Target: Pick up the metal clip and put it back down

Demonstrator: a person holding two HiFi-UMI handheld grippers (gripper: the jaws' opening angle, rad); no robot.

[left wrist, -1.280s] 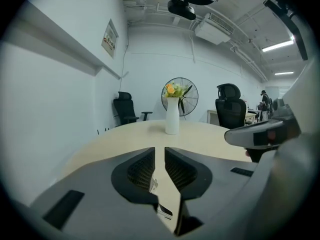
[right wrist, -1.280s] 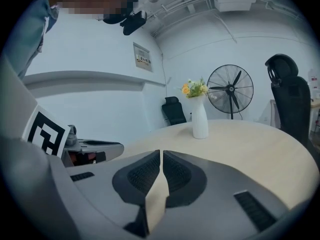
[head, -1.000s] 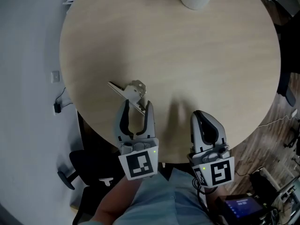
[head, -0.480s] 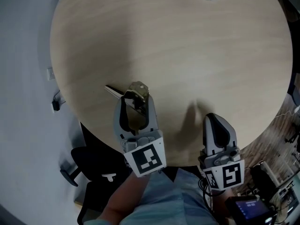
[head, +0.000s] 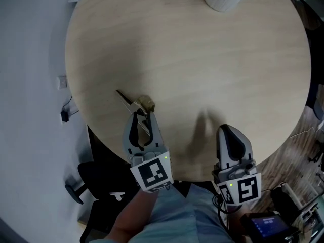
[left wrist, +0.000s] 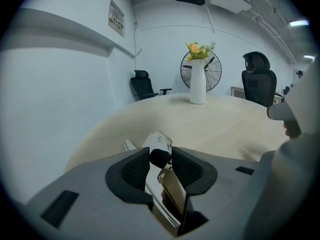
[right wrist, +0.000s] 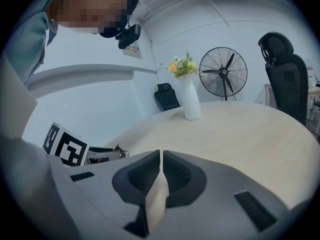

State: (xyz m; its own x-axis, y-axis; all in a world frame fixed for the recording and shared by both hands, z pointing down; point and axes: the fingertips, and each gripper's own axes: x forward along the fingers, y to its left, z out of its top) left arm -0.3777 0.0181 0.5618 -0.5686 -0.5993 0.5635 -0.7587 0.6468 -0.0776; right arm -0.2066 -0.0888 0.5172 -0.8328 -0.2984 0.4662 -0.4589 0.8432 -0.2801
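This looks like an office or meeting room. A round, pale wood table (head: 192,59) stands by plain white walls, with black high-backed swivel chairs (left wrist: 258,81) around its far side and another chair's wheeled base (head: 86,185) on the near left. A pedestal fan (right wrist: 223,73) stands beyond the table, a white vase of flowers (left wrist: 198,86) sits on its far edge, and a small sign (left wrist: 117,18) hangs on the left wall.
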